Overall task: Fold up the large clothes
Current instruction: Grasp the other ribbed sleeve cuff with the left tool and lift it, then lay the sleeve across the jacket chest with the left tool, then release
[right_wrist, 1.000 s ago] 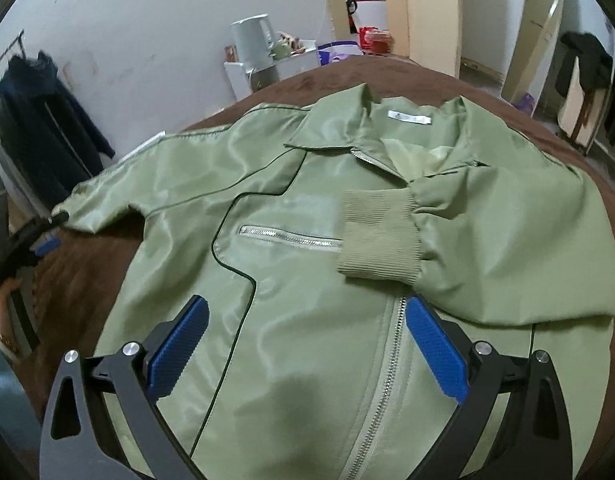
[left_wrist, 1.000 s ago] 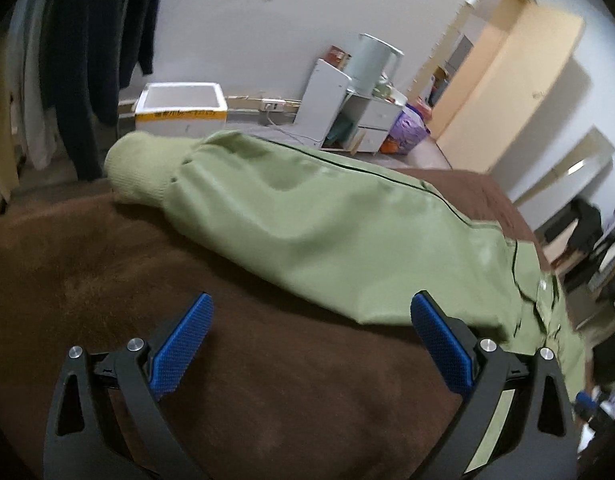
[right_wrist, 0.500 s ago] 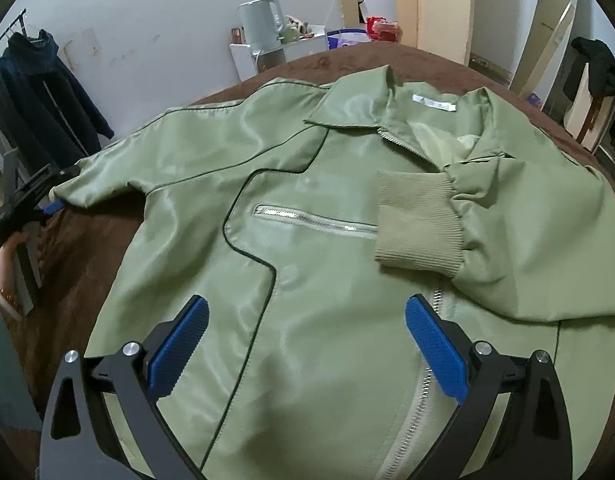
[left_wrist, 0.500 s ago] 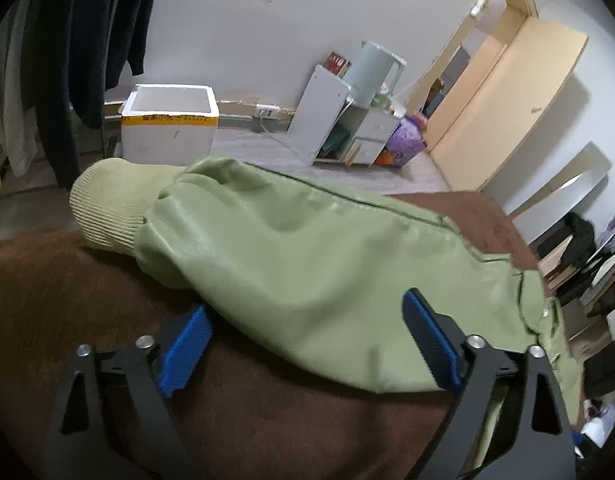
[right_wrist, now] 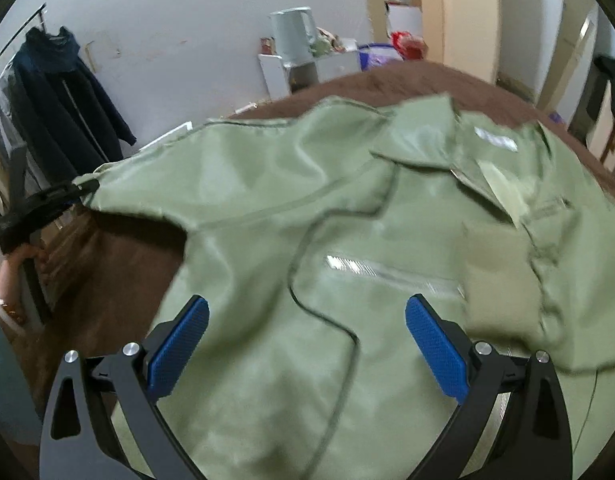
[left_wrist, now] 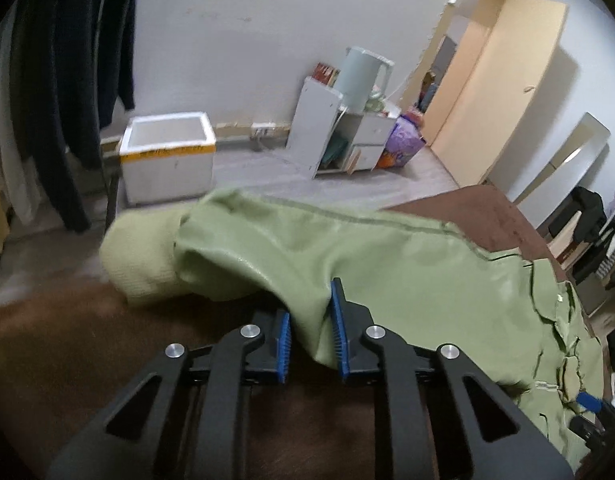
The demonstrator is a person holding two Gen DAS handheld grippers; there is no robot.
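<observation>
wide-spread right tongs (right_wrist: 307,344) above green jacket (right_wrist: 267,220) on brown blanket (right_wrist: 119,256)

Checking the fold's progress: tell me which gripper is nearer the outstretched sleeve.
Left. The left gripper pinches the outstretched sleeve near its cuff; the right gripper hovers open over the jacket's front.

Bare brown blanket (right_wrist: 107,272) beside jacket (right_wrist: 267,240)

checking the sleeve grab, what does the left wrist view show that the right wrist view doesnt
Only the left wrist view: the left tool pinching the green sleeve just behind its ribbed cuff, its jaws having just closed; a white foam box.
Only the right wrist view: the open right tool over the jacket front, collar, chest zip pocket.
Both: green jacket, brown blanket, pale jug.
</observation>
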